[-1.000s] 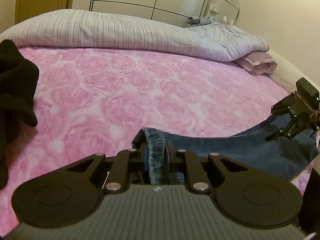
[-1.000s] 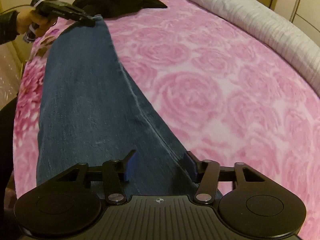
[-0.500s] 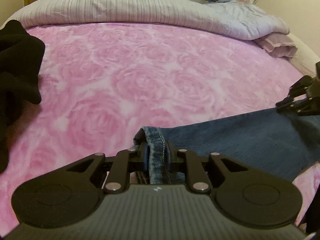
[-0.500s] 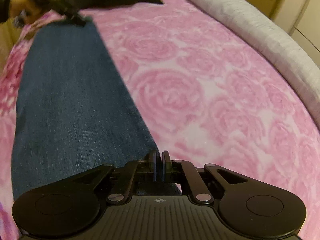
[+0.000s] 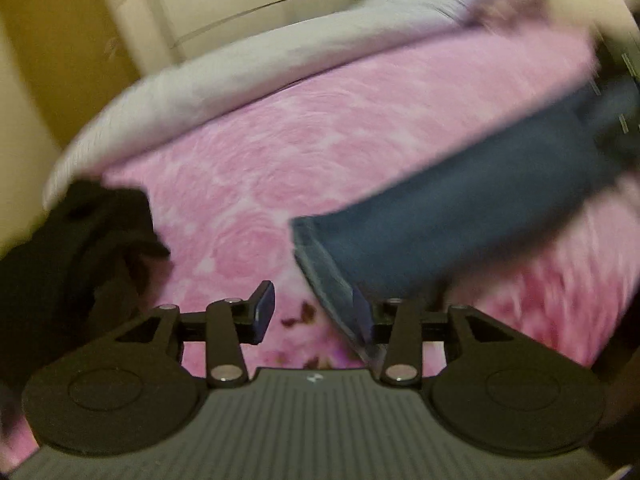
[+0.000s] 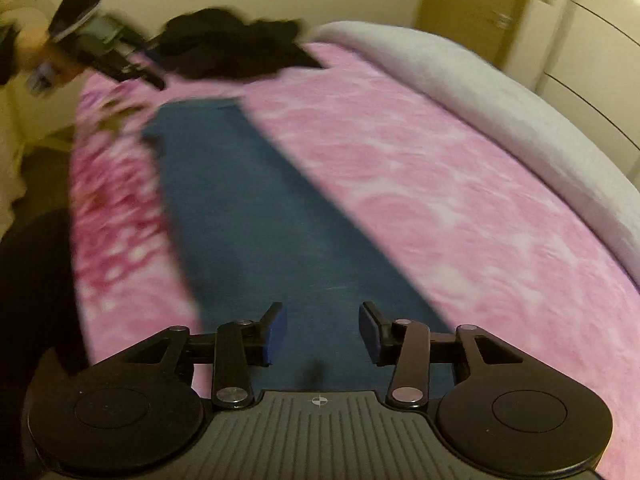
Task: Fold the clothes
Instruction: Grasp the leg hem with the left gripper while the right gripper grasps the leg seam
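Lying flat on the pink bedspread (image 6: 420, 184), jeans (image 6: 256, 216).

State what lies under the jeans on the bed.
The jeans lie flat on a pink rose-patterned blanket, which shows along both long sides. The blanket directly beneath them is covered, so anything there cannot be seen.

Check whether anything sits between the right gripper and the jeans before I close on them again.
Nothing visible does. The right gripper is open directly over the jeans, which lie flat on the pink bedspread. The black clothing sits beyond their far end.
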A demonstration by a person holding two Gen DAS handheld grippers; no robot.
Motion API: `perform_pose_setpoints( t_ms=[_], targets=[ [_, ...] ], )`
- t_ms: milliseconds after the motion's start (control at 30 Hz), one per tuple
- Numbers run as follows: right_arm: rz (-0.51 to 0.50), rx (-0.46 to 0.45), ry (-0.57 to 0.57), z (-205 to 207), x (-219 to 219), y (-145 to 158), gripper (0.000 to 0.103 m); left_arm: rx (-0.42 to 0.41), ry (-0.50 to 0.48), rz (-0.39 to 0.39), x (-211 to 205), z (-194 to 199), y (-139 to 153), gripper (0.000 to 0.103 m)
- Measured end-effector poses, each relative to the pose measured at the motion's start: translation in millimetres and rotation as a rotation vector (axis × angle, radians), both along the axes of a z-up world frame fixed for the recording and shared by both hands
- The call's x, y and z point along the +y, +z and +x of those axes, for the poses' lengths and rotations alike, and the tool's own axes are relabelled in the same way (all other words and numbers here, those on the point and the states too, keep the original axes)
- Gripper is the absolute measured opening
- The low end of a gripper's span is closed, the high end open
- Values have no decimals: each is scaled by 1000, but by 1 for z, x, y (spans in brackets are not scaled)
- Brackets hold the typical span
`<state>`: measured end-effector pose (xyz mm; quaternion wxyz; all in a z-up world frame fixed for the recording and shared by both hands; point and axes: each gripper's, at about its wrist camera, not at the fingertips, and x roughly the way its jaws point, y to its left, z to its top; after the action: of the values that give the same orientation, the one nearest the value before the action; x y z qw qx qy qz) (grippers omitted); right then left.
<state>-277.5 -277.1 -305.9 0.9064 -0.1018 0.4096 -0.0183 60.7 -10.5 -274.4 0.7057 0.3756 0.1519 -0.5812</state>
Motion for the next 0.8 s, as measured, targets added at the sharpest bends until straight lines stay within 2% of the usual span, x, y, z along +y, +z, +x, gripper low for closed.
perform_pose_setpoints(
  t_ms=[33, 100, 267, 300, 333, 367, 500, 600, 700, 800],
  targets=[
    [-23, 4, 21, 2, 12, -5, 45, -55, -41, 13, 4, -13, -6, 38],
    [-6, 8, 50, 6, 27, -13, 45, -172, -119, 45, 6, -37, -23, 40],
    [9, 22, 43, 13, 37, -28, 46, -539, -315, 129, 0, -76, -75, 40],
    [16, 23, 37, 14, 36, -30, 46, -615, -345, 155, -2, -77, -84, 36],
    [19, 24, 29, 14, 36, -32, 47, -691, -375, 182, -4, -79, -92, 27],
    [19, 28, 20, 13, 34, -33, 47, -763, -401, 206, -5, -80, -99, 10],
    [7, 38, -3, 2, 27, -28, 47, -946, -457, 183, 16, -75, -90, 7],
    [23, 24, -26, -5, 21, -24, 49, -907, -480, 202, 26, -75, -94, 7],
    [49, 34, -43, -5, 19, -28, 50, -775, -457, 255, 25, -78, -108, 12],
    [32, 47, -22, -7, 25, -31, 51, -697, -407, 247, 31, -79, -103, 11]
  ],
)
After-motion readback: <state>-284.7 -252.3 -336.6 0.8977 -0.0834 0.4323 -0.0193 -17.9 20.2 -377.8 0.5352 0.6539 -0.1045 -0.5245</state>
